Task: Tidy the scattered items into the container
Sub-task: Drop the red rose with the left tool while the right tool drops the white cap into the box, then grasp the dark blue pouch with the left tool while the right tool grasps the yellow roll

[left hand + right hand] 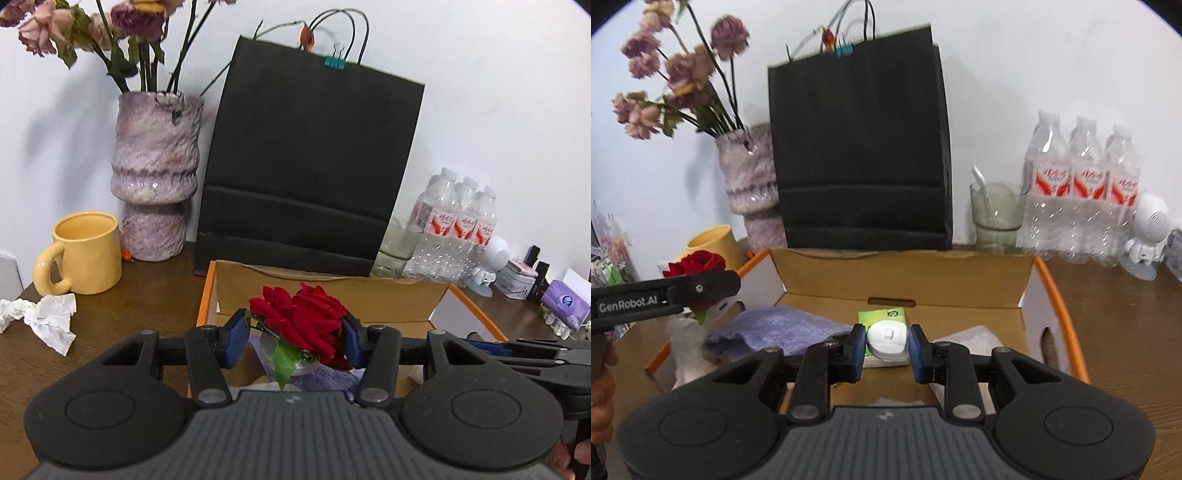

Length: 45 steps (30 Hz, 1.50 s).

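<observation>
Over the box [901, 284]: green packet [882, 314], seemingly unseen leftward.

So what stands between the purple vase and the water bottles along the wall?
The black paper bag stands between the vase and the bottles, with a glass cup beside the bottles; the right wrist view shows it best.

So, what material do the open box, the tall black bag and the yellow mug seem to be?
Box: brown corrugated cardboard, matte, with raw folded flaps. Black bag: probably matte paper, showing sharp horizontal creases. Yellow mug: likely glazed ceramic, with thick walls and a soft sheen.
</observation>
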### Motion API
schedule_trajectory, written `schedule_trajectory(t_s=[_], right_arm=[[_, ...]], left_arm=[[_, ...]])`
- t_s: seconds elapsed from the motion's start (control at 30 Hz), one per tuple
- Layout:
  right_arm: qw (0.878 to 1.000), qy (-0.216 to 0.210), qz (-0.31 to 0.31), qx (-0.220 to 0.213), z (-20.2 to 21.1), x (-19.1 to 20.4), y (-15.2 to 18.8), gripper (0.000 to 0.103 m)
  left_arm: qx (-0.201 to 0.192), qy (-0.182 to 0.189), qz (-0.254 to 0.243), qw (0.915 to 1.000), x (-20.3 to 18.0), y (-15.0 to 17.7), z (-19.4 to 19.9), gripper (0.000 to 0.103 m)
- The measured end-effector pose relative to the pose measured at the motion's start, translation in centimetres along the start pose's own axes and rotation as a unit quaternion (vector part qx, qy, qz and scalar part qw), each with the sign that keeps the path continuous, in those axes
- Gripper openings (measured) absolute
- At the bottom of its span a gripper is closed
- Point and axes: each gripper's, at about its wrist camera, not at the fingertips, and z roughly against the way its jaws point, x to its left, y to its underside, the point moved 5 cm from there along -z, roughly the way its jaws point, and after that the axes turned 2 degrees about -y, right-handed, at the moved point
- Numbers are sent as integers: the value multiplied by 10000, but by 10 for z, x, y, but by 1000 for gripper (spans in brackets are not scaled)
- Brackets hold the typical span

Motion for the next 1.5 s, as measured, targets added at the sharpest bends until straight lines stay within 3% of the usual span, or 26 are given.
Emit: schedule_trajectory(t_s=[0.2, 0.27, 0.3, 0.33, 0.37, 0.4, 0.47, 0.6, 1.17, 1.33, 1.5], right_arm=[[9996, 111, 51, 240, -18, 0, 6, 24], [9994, 98, 66, 311, -19, -1, 7, 27], [9993, 94, 76, 348, -18, 0, 7, 35], [9992, 61, 88, 386, -17, 0, 8, 43], [9991, 53, 104, 406, -17, 1, 8, 64], [9991, 85, 139, 398, -15, 1, 8, 82], [9987, 207, 298, 365, -11, 3, 7, 92], [9975, 385, 451, 381, -5, 4, 5, 100], [9972, 448, 493, 328, 4, 3, 4, 102], [9981, 510, 350, 65, 26, -8, 7, 102], [9963, 664, 455, -314, 64, -24, 22, 102]], left_arm=[[155, -58, -94, 9998, -1, 5, -10, 54], [174, -31, -165, 9997, -3, 7, -11, 59], [157, -35, -219, 9996, -5, 8, -11, 62], [145, -61, -277, 9995, -7, 9, -11, 75], [139, -89, -324, 9993, -9, 9, -10, 91], [99, -122, -376, 9992, -11, 10, -8, 96], [-15, -154, -501, 9986, -16, 9, -4, 103], [-97, -196, -646, 9977, -23, 10, 1, 103], [-155, -216, -632, 9976, -23, 14, 13, 103], [-520, -167, -578, 9968, -12, 15, 41, 103], [-881, -374, -669, 9932, 10, 26, 72, 103]])
